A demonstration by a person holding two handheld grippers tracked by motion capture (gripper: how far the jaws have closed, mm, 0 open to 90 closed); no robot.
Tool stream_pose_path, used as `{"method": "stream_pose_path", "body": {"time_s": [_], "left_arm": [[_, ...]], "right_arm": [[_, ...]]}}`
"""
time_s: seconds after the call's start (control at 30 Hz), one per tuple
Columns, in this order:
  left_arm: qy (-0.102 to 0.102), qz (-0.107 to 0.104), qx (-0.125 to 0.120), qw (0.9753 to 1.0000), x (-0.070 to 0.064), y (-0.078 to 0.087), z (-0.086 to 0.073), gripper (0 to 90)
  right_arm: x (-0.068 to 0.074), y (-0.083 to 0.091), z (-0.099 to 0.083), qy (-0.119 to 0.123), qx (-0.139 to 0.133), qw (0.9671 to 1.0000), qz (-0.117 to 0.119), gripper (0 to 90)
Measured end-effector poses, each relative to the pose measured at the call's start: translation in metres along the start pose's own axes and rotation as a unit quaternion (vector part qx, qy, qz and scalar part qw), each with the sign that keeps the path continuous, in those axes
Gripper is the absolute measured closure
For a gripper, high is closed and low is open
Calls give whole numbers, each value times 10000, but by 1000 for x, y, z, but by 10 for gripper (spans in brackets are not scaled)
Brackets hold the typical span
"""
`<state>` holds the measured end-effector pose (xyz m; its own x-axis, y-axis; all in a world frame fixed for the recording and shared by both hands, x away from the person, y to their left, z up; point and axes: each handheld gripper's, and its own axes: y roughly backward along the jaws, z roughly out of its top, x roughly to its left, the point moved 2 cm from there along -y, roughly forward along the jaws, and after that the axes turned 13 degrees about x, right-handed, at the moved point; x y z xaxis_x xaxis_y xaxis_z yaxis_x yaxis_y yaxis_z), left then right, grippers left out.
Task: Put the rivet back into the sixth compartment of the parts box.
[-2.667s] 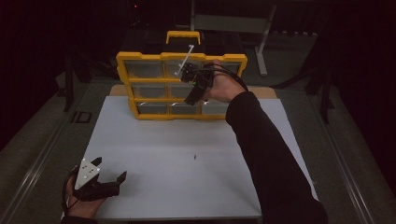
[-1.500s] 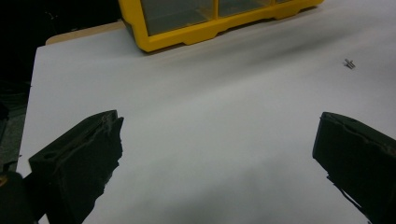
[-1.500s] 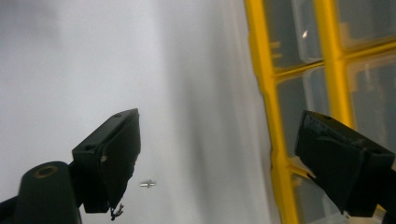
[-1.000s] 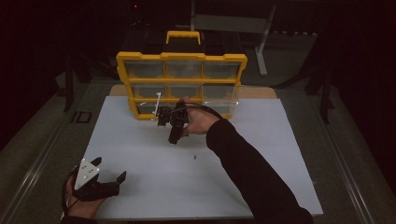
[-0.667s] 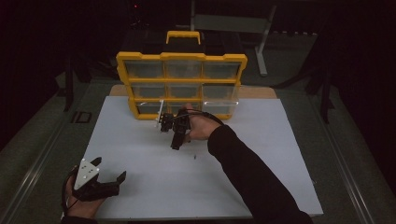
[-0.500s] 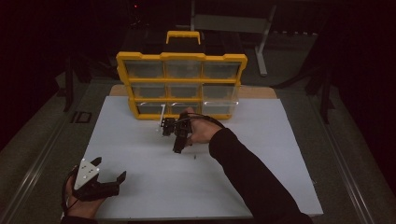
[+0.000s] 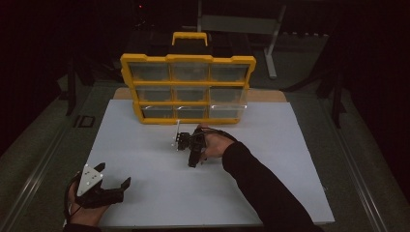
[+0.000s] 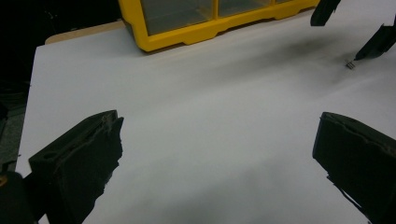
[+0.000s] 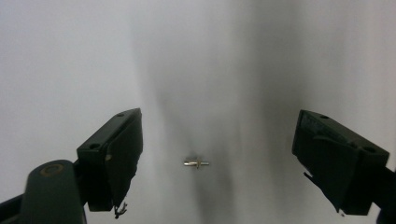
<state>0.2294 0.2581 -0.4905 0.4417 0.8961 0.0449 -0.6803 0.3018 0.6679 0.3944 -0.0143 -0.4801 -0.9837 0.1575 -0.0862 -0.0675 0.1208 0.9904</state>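
- Right gripper (image 9: 217, 163), black and two-jawed, hangs over the white tabletop (image 7: 145, 159) with its jaws spread wide and nothing in them.
- Directly between those jaws, touching neither, a small silver metal pin (image 9: 196, 163) lies flat on the tabletop.
- Beyond the right gripper (image 7: 193, 153) stands a yellow plastic organiser with clear drawers (image 7: 188, 89).
- Left gripper (image 7: 113, 186) rests well apart near the tabletop's front edge, its jaws parted and empty.

A tiny silvery metal pin (image 9: 196, 163), perhaps a short bolt with a crosspiece, lies flat on the white table (image 9: 70, 56), crosswise, alone, its detail too small to resolve.
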Motion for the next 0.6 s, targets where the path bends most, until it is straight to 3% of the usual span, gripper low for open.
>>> {"method": "stream_pose_path", "body": {"time_s": [0.33, 0.43, 0.5, 0.6], "left_arm": [[16, -2, -22, 10000, 0, 0, 0, 20], [7, 1, -10, 10000, 0, 0, 0, 20], [5, -1, -13, 10000, 0, 0, 0, 20], [8, 1, -15, 10000, 0, 0, 0, 20]], "right_arm": [[-2, -22, -12, -134, 126, 9996, 196, 202], [-3, -26, -16, -177, 172, 9994, 247, 261], [-4, -29, -18, -250, 178, 9992, 249, 363], [-4, -30, -21, -265, 206, 9990, 288, 439]]}}
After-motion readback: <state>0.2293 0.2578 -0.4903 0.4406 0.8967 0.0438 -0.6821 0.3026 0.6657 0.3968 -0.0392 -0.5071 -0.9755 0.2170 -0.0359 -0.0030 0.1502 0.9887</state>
